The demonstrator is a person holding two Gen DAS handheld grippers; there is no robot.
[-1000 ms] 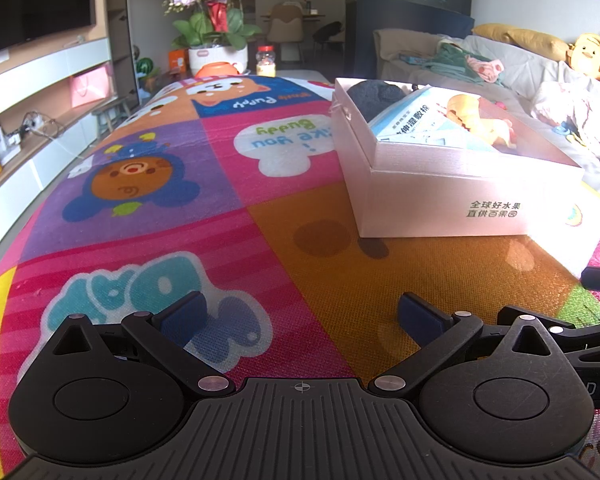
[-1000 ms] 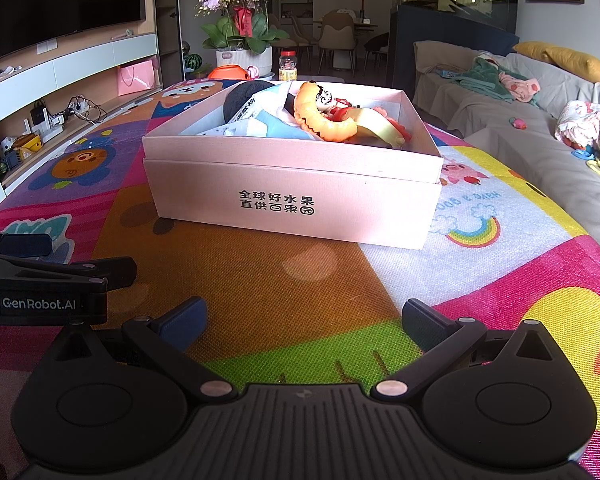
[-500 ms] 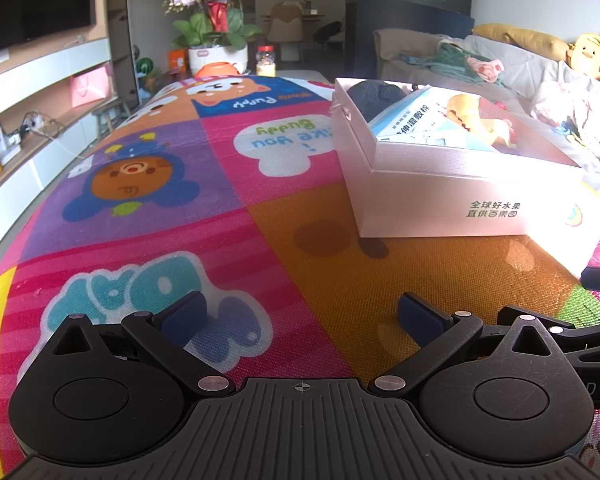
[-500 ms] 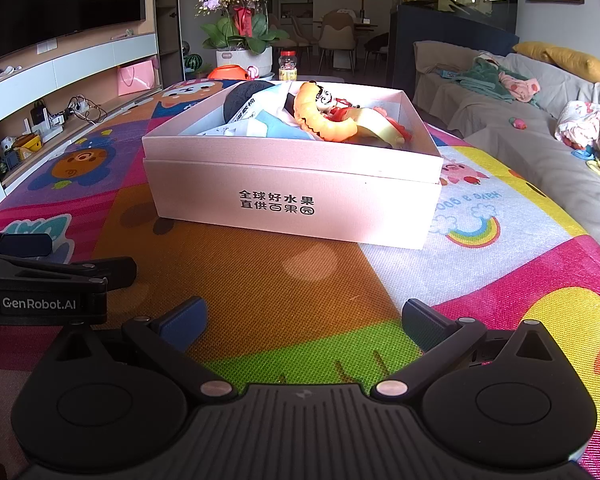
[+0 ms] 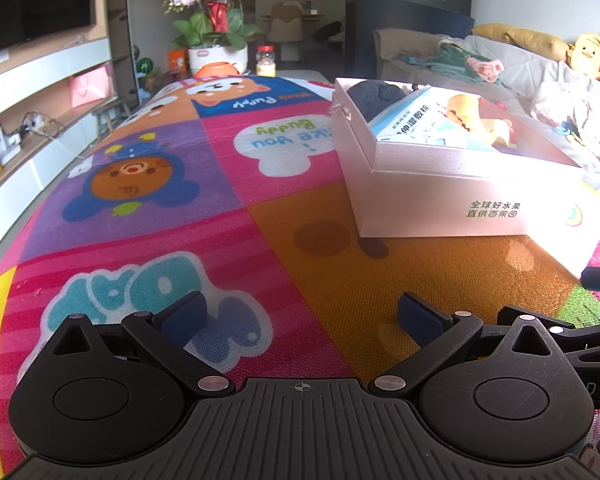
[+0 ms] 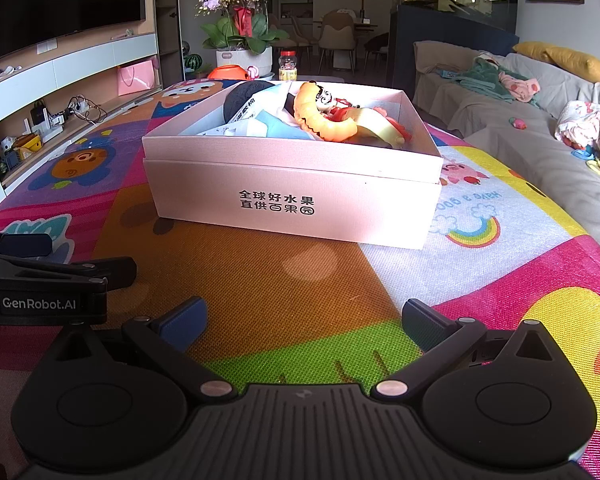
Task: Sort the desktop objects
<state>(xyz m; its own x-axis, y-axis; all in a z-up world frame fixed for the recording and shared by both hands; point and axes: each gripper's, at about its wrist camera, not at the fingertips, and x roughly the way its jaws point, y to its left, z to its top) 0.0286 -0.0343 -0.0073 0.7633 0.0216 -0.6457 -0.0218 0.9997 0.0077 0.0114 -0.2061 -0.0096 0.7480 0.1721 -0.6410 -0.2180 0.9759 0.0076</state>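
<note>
A pale pink box (image 6: pixel 292 200) (image 5: pixel 440 204) stands on the colourful cartoon mat (image 6: pixel 260 280) (image 5: pixel 160 184). Inside it lie an orange toy figure (image 6: pixel 324 116) (image 5: pixel 472 116), a blue-and-white packet (image 6: pixel 252 120) (image 5: pixel 408 116) and a dark round object (image 6: pixel 242 94) (image 5: pixel 372 94). My right gripper (image 6: pixel 304 322) is open above the mat, a short way in front of the box, nothing between its fingers. My left gripper (image 5: pixel 300 316) is open too, empty, with the box ahead to its right. The left gripper's side (image 6: pixel 40 280) shows at the left edge of the right wrist view.
A potted orchid (image 6: pixel 240 20) (image 5: pixel 216 12), a jar (image 6: pixel 288 66) and an orange bowl (image 6: pixel 228 72) stand at the mat's far end. A TV shelf unit (image 6: pixel 60 88) runs along the left. A sofa (image 6: pixel 540 128) with clothes and plush toys lies to the right.
</note>
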